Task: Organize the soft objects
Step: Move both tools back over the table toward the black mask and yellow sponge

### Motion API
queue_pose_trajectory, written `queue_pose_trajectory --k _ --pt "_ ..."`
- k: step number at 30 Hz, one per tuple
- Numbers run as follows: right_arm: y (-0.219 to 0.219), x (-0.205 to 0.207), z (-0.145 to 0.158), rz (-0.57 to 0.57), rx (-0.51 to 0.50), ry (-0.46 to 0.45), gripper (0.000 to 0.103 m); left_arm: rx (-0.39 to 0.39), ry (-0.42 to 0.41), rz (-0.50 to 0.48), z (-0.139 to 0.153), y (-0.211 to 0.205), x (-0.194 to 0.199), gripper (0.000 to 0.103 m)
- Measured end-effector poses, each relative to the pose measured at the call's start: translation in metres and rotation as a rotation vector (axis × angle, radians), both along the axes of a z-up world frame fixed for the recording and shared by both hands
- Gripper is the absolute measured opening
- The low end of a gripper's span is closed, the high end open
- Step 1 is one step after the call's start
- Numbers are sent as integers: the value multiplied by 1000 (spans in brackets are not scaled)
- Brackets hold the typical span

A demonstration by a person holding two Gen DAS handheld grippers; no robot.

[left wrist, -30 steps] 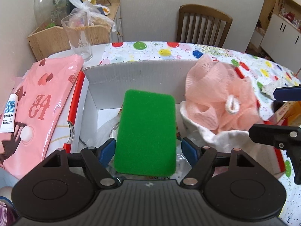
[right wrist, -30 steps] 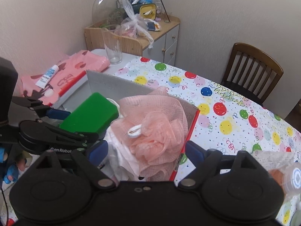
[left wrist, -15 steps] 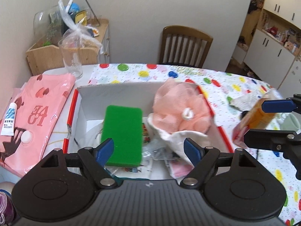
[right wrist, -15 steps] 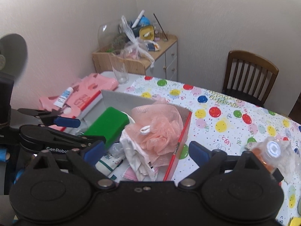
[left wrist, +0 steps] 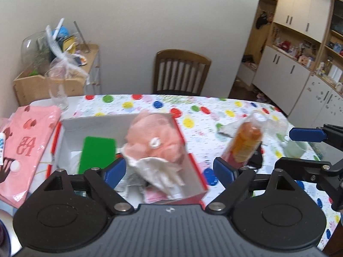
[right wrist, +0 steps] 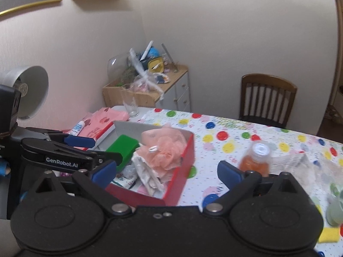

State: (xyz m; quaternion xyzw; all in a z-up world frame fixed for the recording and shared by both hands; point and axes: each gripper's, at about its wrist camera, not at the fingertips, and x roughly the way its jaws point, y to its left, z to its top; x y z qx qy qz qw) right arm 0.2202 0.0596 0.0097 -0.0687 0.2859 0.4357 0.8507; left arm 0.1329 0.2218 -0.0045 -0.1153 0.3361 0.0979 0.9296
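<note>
Box: a red-edged cardboard box (left wrist: 194, 160) sits on the bench (left wrist: 214, 115) with its polka-dot cloth, at 12 o'clock of the left wrist view.
Green sponge: (left wrist: 97, 154) lies flat in the box at its 9 o'clock side, apart from the puff.
Pink mesh bath puff: (left wrist: 154, 137) sits at the box's 2 o'clock corner, on top of a crumpled white cloth (left wrist: 158, 171).
Left hand-held gripper: (left wrist: 169, 171) spread wide and empty, above the near edge of the box.
Right hand-held gripper: (right wrist: 167, 171) spread wide and empty, with the box at 11 o'clock and an orange bottle (right wrist: 256, 159) at 1 o'clock.
Loose soft things: a pale cloth (right wrist: 289, 163) lies on the bench at 2 o'clock in the right view; a yellow sponge (right wrist: 328, 235) at 4 o'clock.
Handling, sponge: probably light and springy; best pinched across its narrow width.
Handling, puff: likely almost weightless and squashy; grip deep into the mesh, or by its white cord loop (left wrist: 154, 142).
Handling, cloth: limp, so it will likely drape; take a bunched fold.
</note>
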Motion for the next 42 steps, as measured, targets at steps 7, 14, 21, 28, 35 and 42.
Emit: queue_pose_trajectory --k 7,14,21,28,35,42 --pt "-63 8 -2 -70 24 -8 101 -27 -25 -56 -1 -50 15 102" --pt "-130 24 -15 -179 -1 -30 101 -17 -22 -103 -13 -111 43 102" --pt "-189 51 -38 -262 -41 -9 101 -26 -6 -165 -29 -168 78 102" --pt "-240 76 -66 -319 -81 26 101 -12 -31 -183 -47 -218 114 102" --pt "-276 104 -96 -363 -118 76 101 47 -7 -197 -68 -259 154 102" --pt "-290 133 -122 -355 -158 93 101 89 31 -195 -93 -280 197 102"
